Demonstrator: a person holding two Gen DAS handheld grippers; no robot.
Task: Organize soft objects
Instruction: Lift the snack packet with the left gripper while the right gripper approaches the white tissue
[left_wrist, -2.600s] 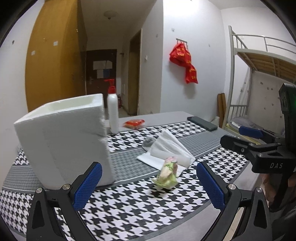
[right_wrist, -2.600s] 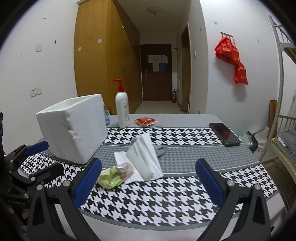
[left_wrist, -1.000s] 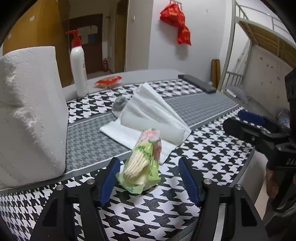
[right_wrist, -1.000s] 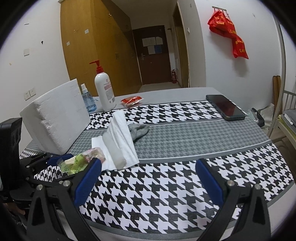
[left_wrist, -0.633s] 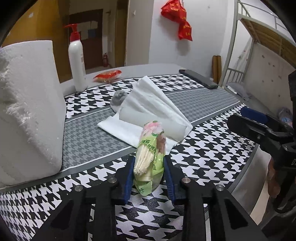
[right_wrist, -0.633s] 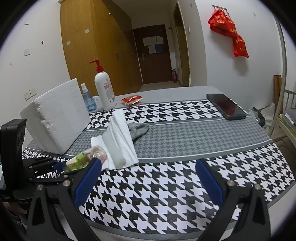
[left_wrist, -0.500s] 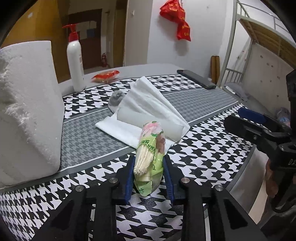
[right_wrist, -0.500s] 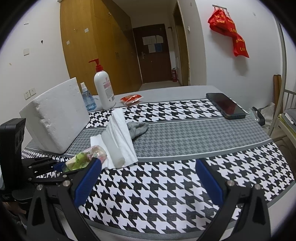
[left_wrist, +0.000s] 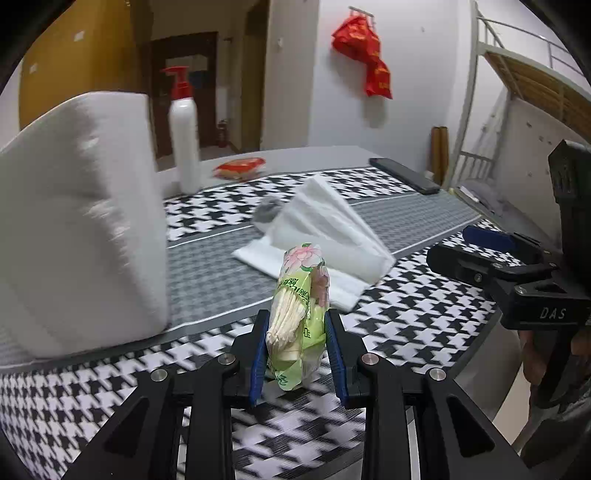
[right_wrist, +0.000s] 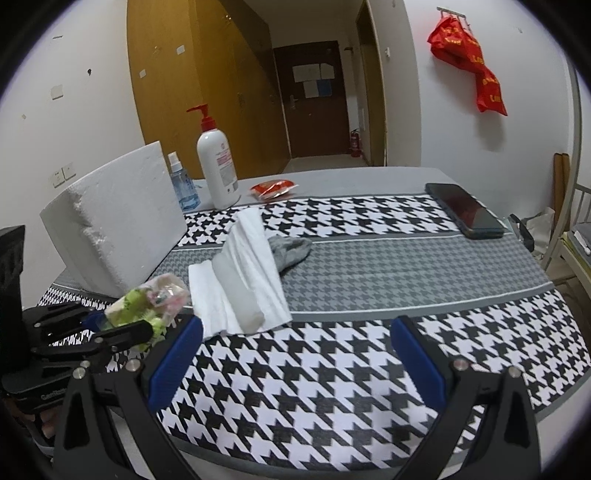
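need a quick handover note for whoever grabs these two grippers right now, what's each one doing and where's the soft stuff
Left gripper: shut on the green tissue pack, its jaws having just closed on it; it is near the front of the table.
Right gripper: open, holding nothing, over the checked cloth.
White towel: loosely folded mid-table. Grey sock lies against its far side.
White foam box: at the left of the table, probably the bin; its inside is hidden.
Done: pack gripped. Left: place the pack, then towel and sock.
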